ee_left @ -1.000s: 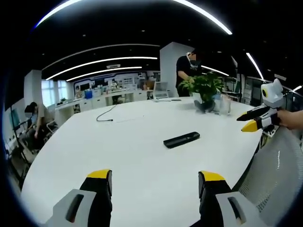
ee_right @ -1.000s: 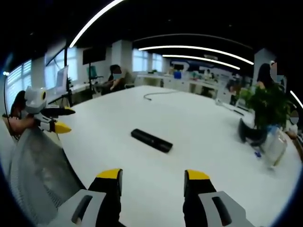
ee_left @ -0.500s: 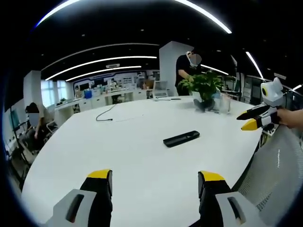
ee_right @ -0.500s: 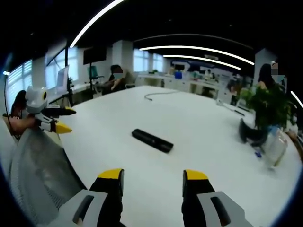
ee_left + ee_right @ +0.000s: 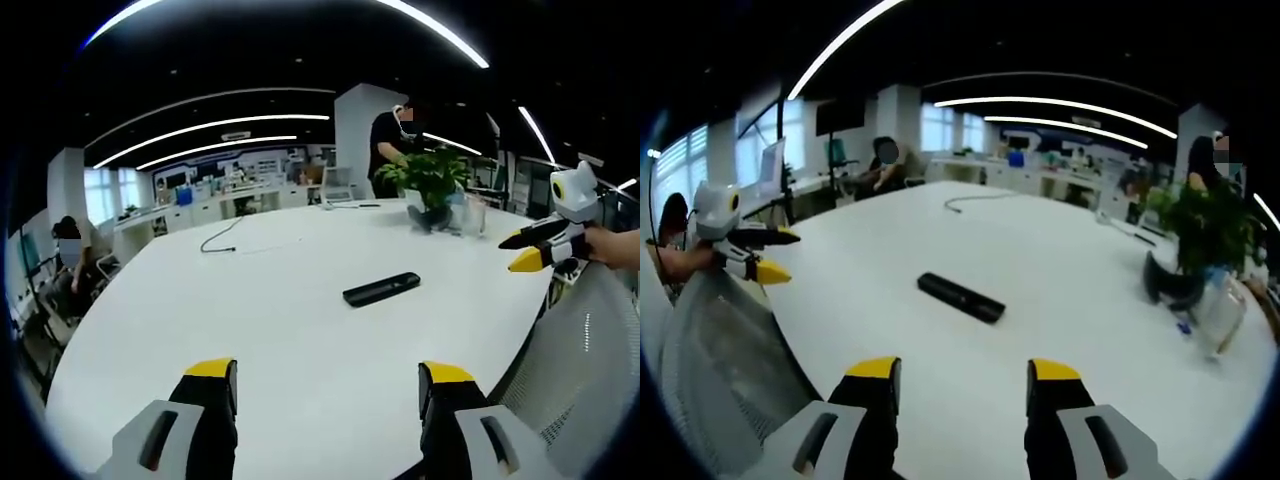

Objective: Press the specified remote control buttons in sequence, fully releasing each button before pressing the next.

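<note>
Remote control [image 5: 381, 289] lies untouched mid-surface [image 5: 250, 320], both grippers [image 5: 325, 385] [image 5: 960, 380] hang back, fingers apart; approaching a button looks next.

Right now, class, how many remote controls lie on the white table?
1: the black remote control lies mid-table, between both open hand-held grippers. None hidden, apparently.

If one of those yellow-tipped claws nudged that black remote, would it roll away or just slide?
The remote would probably slide: it looks long, flat and low, lying on the smooth white table. It seems rigid and likely light, so an off-centre push might spin it.
</note>
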